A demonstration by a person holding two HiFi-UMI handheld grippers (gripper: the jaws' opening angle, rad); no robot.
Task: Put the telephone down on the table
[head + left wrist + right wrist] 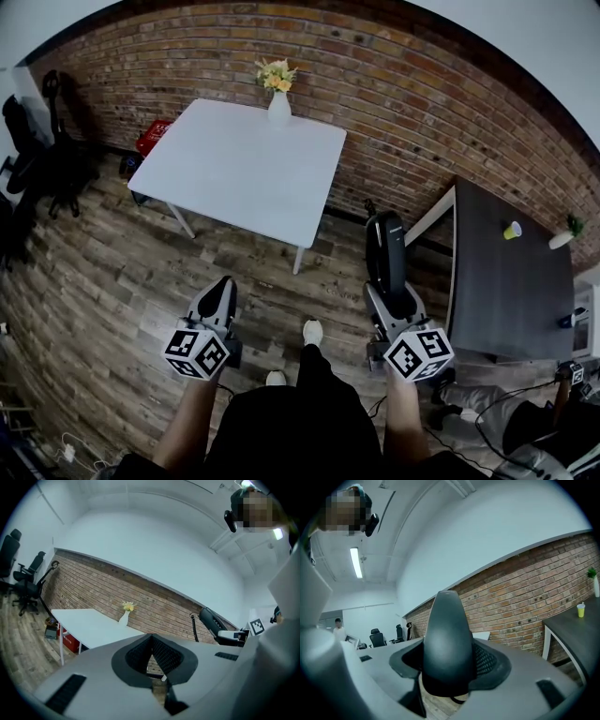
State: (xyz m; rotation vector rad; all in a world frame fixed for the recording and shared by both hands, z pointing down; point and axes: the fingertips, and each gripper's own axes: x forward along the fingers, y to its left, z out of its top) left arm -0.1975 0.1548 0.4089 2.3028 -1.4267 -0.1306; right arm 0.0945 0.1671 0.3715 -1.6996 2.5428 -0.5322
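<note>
The black telephone handset stands nearly upright between the pads of my right gripper, which is shut on it, above the wooden floor. In the right gripper view the handset fills the gap of the right gripper. The left gripper view shows the handset with its coiled cord hanging down. My left gripper is shut with nothing in it; in its own view the pads of the left gripper meet. The white table stands ahead, beyond both grippers.
A white vase of yellow flowers stands at the white table's far edge by the brick wall. A dark table at the right carries a yellow cup and a small plant. Office chairs and a red crate are at the left.
</note>
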